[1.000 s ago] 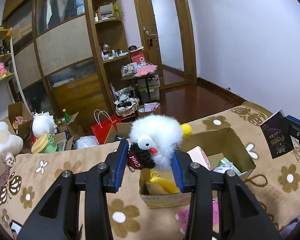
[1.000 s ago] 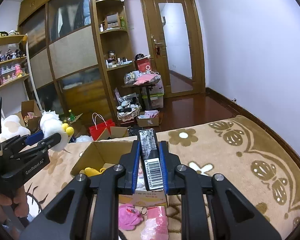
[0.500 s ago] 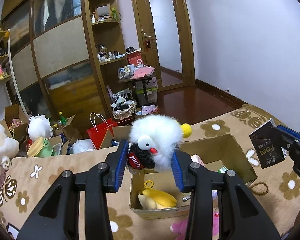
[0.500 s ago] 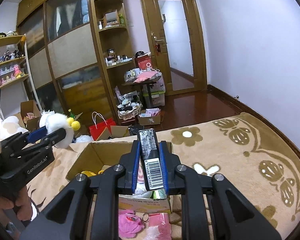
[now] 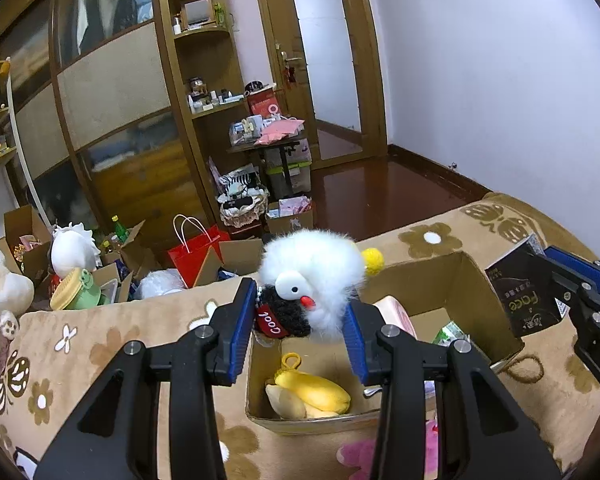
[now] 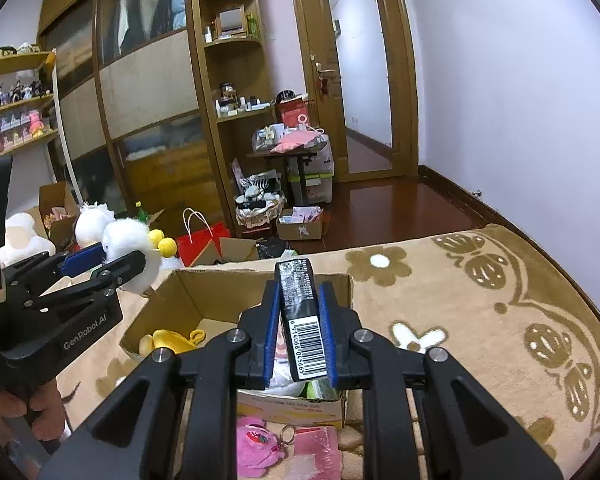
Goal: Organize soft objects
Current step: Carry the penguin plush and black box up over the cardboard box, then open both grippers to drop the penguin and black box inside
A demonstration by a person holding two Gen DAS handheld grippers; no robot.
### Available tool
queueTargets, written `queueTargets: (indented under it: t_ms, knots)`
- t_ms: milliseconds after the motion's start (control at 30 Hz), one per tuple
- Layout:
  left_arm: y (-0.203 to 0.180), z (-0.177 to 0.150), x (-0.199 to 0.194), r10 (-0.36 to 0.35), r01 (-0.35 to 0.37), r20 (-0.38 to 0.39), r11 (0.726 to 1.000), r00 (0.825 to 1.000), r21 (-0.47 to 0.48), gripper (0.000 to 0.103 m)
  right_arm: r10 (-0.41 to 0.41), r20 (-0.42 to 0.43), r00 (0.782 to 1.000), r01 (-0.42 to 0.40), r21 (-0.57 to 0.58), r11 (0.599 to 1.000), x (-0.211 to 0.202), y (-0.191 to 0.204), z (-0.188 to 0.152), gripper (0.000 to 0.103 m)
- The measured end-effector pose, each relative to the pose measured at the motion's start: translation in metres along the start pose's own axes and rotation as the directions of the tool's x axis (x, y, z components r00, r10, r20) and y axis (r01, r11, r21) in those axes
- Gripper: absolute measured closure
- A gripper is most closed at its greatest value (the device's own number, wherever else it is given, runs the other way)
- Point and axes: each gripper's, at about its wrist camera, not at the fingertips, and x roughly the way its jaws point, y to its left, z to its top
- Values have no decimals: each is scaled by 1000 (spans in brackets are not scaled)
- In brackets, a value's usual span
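- Brown blanket (image 6: 480,320) with white flowers covers the bed, and an open cardboard box (image 5: 452,280) sits on it.
- Left gripper (image 5: 300,320) squeezes a fluffy white toy (image 5: 312,268) with one big eye, a red beak and a black patch that says "cool". The toy hangs over the near left part of the box.
- Right gripper (image 6: 300,332) is closed tight on a black packet (image 6: 300,312) with a barcode, held over the box's near side.
- Inside the box lies a yellow plush (image 5: 312,392).
- A pink plush (image 6: 256,444) lies on the blanket just in front of the box.
- A red paper bag (image 5: 196,252) and more boxes stand on the floor behind the bed.
- Tall wooden shelves (image 6: 228,80) and a door (image 6: 360,76) are at the back.
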Motion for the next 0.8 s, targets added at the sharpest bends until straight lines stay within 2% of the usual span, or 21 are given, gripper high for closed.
queueTargets:
  t_ms: [533, 800]
  knots:
    - [-19, -22, 31, -22, 29, -107, 997, 994, 66, 63, 30, -60, 998, -31, -14, 999, 24, 2, -14, 83]
    - [-14, -30, 44, -22, 30, -166, 998, 986, 48, 61, 99, -122, 988, -91, 71, 993, 39, -8, -23, 82]
